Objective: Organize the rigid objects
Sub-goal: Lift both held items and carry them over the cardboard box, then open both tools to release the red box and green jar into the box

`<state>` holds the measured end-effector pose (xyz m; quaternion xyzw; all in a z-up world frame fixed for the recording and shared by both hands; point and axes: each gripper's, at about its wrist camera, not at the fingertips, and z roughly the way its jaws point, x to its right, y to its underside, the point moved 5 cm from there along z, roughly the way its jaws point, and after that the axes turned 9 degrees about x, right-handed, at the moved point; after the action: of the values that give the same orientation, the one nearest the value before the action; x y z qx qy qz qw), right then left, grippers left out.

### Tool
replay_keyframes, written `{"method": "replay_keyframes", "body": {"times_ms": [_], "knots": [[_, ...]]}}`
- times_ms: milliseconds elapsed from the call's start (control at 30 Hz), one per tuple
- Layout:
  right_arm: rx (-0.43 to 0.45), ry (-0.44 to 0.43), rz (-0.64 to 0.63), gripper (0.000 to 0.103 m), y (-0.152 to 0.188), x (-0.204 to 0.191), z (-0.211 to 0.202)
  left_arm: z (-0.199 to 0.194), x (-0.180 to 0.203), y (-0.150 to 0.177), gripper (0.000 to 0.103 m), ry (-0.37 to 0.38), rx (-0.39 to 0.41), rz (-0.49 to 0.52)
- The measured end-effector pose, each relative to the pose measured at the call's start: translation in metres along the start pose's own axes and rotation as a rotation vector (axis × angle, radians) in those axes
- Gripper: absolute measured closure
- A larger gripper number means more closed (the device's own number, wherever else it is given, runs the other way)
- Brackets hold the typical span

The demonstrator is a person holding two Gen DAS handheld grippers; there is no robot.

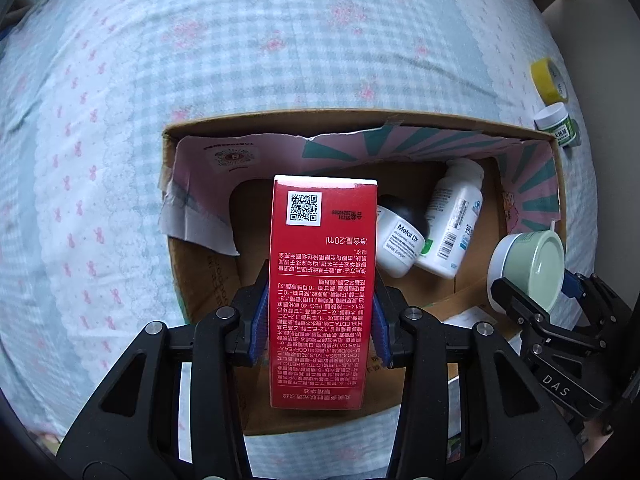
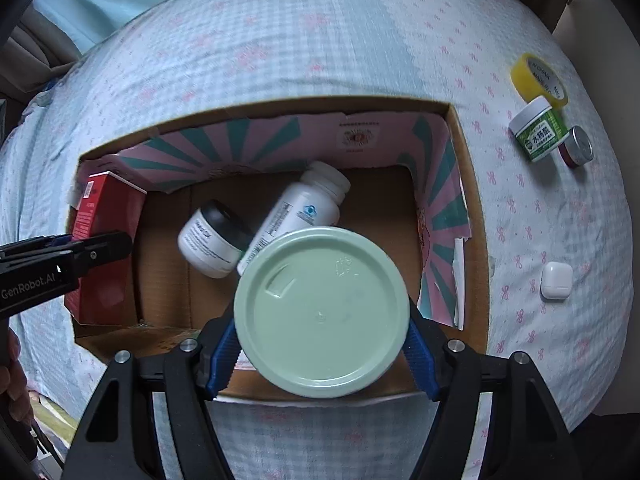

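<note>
A: We have the left gripper (image 1: 320, 322) pinching the red carton (image 1: 322, 292) by its two long sides, blue pads pressed flat against it, held above the open cardboard box (image 1: 360, 118).

B: And our right gripper (image 2: 322, 346) grips the pale green jar (image 2: 322, 312) across its round body, its flat face turned to the camera, over the near right part of the same box.

A: Inside, we see a white pill bottle (image 2: 304, 208) lying on its side on the box floor, with a small white jar with a black cap (image 2: 210, 238) tipped over just beside it, the two touching.

B: The box sits on a bed covered in a light blue checked sheet (image 2: 320, 40) with pink bows. To its right, outside the box, we count a yellow tape roll (image 2: 538, 80), a green-labelled jar with a white lid (image 2: 538, 128), a little round tin (image 2: 578, 146) touching it, and a white earbud case (image 2: 556, 280) lying well apart from those.

A: From the right view we also see the red carton over the box's left end.
</note>
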<state>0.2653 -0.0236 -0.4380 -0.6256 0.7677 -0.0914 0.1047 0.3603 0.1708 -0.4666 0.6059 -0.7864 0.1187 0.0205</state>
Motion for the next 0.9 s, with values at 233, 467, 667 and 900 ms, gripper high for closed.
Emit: {"method": "replay_keyframes", "body": {"times_ms": [233,467,667,900], "knots": [[0.012,0.008,0.003,0.0,-0.001,0.007,0.005,-0.016,0.007,-0.012,0.0,0.013,0.042,0.059],[0.007,0.005,-0.067,0.0,0.007,0.006,0.003,-0.033,0.005,-0.013,0.0,-0.011,0.067,0.063],[-0.025,-0.042,-0.005,0.0,0.013,0.009,-0.008,-0.052,0.006,-0.001,0.0,-0.026,0.099,0.081],[0.026,-0.054,0.033,0.0,0.019,0.01,-0.044,-0.092,0.013,0.014,0.0,-0.046,0.17,0.092]]}}
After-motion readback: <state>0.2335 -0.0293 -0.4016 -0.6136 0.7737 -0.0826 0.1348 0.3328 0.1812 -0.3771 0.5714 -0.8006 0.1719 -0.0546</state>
